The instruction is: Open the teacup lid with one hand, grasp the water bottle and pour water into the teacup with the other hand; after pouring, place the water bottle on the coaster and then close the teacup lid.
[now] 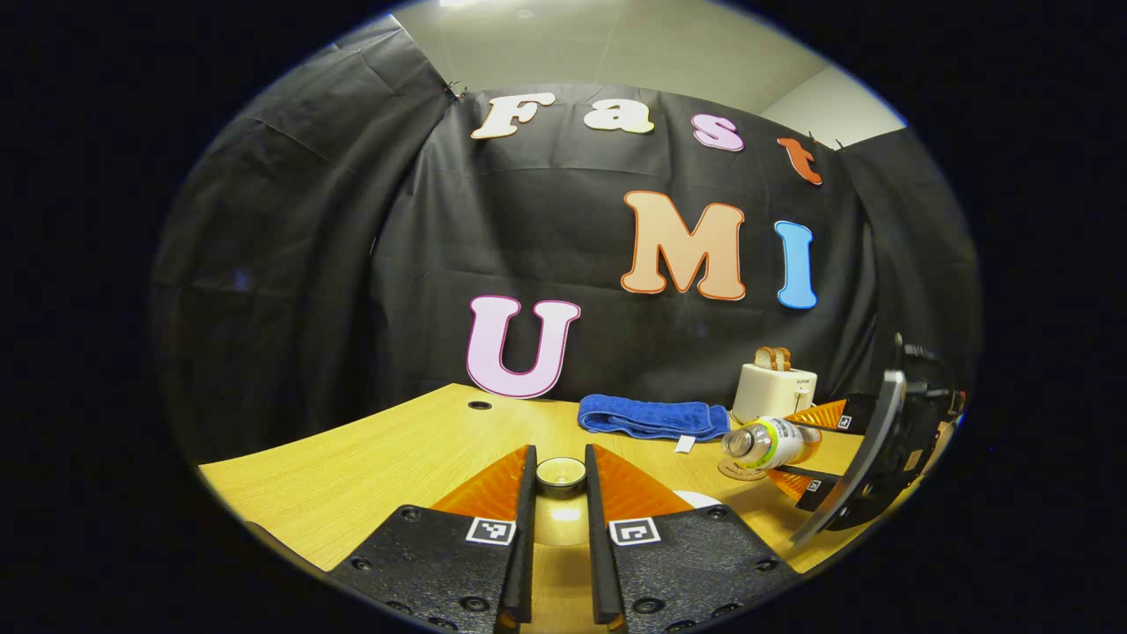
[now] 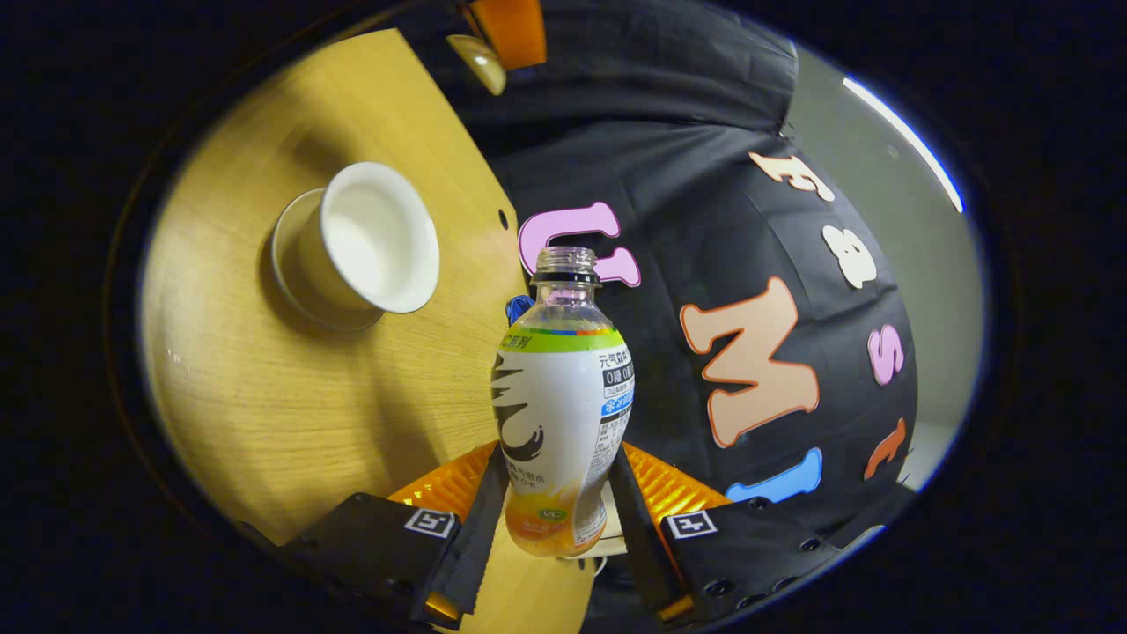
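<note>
My left gripper (image 1: 560,460) is shut on the knob of the teacup lid (image 1: 561,475) and holds it above the wooden table (image 1: 370,475). The lidless white teacup (image 2: 370,242) stands on its saucer (image 2: 286,264); what is inside it cannot be made out. My right gripper (image 2: 559,493) is shut on the uncapped water bottle (image 2: 563,396), which lies tilted on its side in the air (image 1: 770,442), mouth pointing toward the cup's side. A round coaster (image 1: 738,472) lies on the table beneath the bottle. The lid (image 2: 480,57) also appears far off in the left gripper (image 2: 509,26).
A folded blue towel (image 1: 651,418) lies at the back of the table, with a cream toaster (image 1: 777,392) to its right. The table has a small round hole (image 1: 480,405) near its far edge. A white rim (image 1: 700,499) peeks beside my left finger.
</note>
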{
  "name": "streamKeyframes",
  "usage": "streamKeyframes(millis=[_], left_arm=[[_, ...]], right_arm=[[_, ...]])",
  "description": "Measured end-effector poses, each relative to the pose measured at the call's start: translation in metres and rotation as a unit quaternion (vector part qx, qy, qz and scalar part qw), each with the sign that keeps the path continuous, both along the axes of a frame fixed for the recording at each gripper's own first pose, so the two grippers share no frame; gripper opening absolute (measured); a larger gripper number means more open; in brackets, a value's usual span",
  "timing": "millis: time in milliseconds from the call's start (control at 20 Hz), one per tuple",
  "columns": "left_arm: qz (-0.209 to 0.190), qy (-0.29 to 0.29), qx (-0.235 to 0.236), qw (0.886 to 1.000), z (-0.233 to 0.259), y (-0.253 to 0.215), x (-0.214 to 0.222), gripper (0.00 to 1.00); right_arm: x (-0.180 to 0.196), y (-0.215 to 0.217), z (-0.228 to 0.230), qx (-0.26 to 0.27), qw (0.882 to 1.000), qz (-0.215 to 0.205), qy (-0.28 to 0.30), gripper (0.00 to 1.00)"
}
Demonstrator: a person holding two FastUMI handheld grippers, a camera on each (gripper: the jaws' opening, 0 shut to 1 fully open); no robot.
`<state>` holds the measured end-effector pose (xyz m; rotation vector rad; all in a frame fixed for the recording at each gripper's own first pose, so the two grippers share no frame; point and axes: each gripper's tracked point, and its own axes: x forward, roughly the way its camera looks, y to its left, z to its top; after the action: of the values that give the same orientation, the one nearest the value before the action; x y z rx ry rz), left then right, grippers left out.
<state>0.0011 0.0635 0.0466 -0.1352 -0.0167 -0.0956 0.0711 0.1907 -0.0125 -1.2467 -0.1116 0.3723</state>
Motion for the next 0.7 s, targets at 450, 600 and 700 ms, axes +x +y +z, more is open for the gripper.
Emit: streamKeyframes(millis=[450,600,700], left_arm=[[-0.005,0.000,-0.001,1.000,0.000,-0.003,0.000,0.24],[-0.004,-0.001,0.000,1.000,0.000,-0.002,-0.001,0.24],[-0.004,0.000,0.000,1.000,0.000,-0.002,-0.001,0.24]], right_arm=[[0.034,-0.017,-0.002,0.181,0.977,-0.058,0.092,0.70],[0.047,-0.018,0.000,0.247,0.958,-0.068,0.128,0.70],[0.050,-0.020,-0.004,0.281,0.945,-0.078,0.146,0.72]])
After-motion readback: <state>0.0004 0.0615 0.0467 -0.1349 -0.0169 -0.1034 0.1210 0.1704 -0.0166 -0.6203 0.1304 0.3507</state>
